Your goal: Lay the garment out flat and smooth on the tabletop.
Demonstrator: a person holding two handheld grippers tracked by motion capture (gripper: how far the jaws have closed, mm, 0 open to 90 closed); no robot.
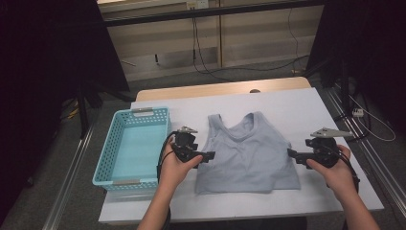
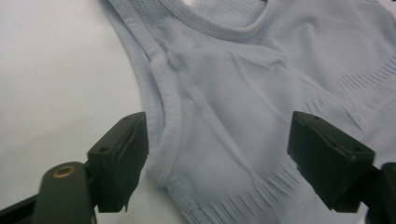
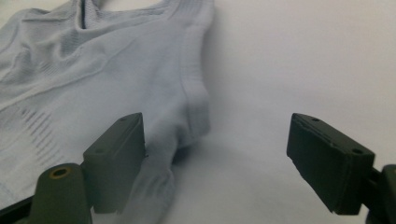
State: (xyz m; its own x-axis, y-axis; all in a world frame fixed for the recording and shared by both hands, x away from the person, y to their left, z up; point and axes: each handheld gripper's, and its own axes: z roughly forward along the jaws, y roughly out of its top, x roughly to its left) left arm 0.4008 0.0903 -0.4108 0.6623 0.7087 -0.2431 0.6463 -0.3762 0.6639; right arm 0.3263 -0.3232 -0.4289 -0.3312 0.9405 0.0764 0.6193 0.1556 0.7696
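Observation:
A pale grey-blue sleeveless top [image 1: 246,153] lies flat on the white table cover, neckline toward the far side. My left gripper [image 1: 210,155] is at the top's left side, below the armhole. In the left gripper view its jaws [image 2: 217,135] stand wide apart over the side seam and ribbed hem of the top [image 2: 261,93], pressing nothing. My right gripper [image 1: 290,153] is at the top's right edge. The right gripper view shows it [image 3: 215,135] open, its left jaw by the bunched side of the top [image 3: 93,79] and bare cover between the pads.
A light blue perforated basket [image 1: 106,148] stands at the table's left, close beside my left hand. The white cover [image 1: 297,103] reaches beyond the top on the far and right sides. Dark stands and cables flank the table on the floor.

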